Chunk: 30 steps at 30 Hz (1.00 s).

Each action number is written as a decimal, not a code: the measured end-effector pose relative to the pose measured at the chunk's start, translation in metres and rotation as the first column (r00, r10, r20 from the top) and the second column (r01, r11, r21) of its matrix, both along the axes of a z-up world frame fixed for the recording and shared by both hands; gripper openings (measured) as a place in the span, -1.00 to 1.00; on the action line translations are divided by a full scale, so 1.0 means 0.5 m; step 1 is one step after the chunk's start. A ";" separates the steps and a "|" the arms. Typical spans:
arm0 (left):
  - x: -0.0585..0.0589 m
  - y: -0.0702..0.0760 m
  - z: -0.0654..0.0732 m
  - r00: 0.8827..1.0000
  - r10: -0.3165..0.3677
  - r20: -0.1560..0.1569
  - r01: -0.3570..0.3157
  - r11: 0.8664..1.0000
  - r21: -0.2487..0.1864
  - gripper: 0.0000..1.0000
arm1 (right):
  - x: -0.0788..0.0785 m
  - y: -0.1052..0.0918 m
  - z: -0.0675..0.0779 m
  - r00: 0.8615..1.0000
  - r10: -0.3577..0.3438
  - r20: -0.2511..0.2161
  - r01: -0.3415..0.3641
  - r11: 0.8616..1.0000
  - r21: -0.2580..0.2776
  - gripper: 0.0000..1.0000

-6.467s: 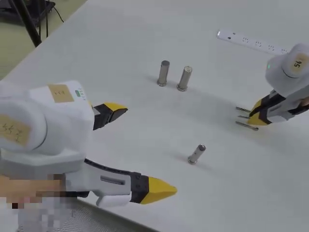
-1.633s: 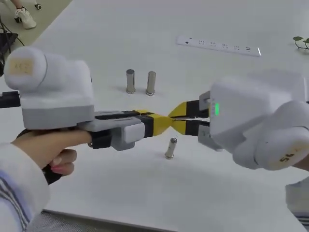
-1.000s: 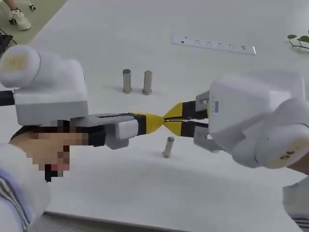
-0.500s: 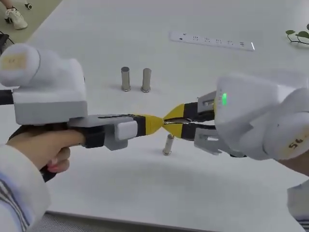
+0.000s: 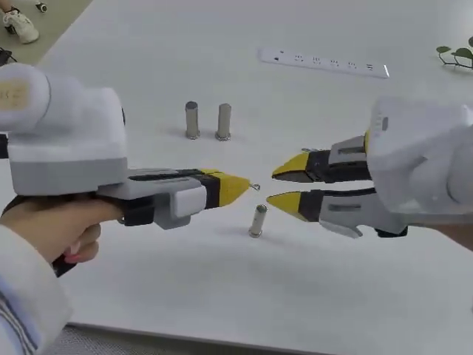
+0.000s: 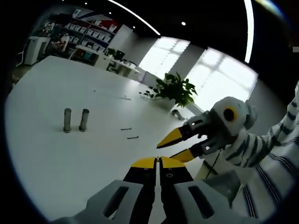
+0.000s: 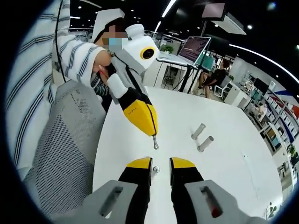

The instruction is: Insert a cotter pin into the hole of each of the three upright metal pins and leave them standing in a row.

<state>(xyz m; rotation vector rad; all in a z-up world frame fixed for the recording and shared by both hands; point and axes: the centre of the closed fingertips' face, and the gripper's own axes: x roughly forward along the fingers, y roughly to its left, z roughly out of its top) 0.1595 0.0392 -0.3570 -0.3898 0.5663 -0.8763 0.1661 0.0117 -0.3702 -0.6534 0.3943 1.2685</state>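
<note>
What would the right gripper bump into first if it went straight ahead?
Most likely the cotter pin sticking out of the left gripper, straight ahead of the open right gripper; depth is hard to judge.

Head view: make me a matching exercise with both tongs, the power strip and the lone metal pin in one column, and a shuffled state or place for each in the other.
1. left tongs
2. right tongs
3. power strip
4. lone metal pin

A. open
B. far side of the table
C. shut on a cotter pin
D. nearest, just below the tongs' tips

Pairs: 1-C, 2-A, 3-B, 4-D
</note>
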 end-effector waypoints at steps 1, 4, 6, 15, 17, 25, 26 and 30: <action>-0.003 -0.002 0.005 1.000 -0.012 0.014 0.012 1.000 -0.003 -1.00 | 0.001 0.000 0.000 0.999 -0.005 -0.032 0.006 1.000 0.024 -0.81; -0.005 -0.004 0.015 0.997 -0.035 0.069 0.034 0.999 0.007 -1.00 | -0.011 0.001 0.004 0.992 0.003 -0.127 0.005 0.998 0.062 -0.84; -0.009 -0.007 0.018 0.995 -0.053 0.087 0.052 0.999 0.013 -1.00 | -0.011 -0.002 0.004 0.988 0.016 -0.152 -0.005 0.997 0.074 -0.86; -0.028 -0.020 0.038 0.968 -0.138 0.207 0.132 0.990 0.044 -1.00 | -0.037 0.010 0.007 0.951 0.055 -0.305 -0.006 0.988 0.157 -0.91; -0.034 -0.024 0.040 0.958 -0.168 0.233 0.157 0.986 0.064 -1.00 | -0.041 0.015 0.011 0.946 0.061 -0.319 -0.004 0.984 0.176 -0.92; -0.052 -0.039 0.043 0.929 -0.248 0.274 0.225 0.968 0.114 -1.00 | -0.057 0.023 0.010 0.927 0.079 -0.366 -0.008 0.982 0.190 -1.00; -0.052 -0.040 0.043 0.923 -0.259 0.284 0.232 0.965 0.125 -1.00 | -0.061 0.024 0.009 0.925 0.082 -0.371 -0.010 0.981 0.191 -1.00; -0.055 -0.042 0.043 0.919 -0.274 0.285 0.246 0.961 0.130 -1.00 | -0.068 0.023 0.010 0.922 0.086 -0.377 -0.013 0.981 0.193 -1.00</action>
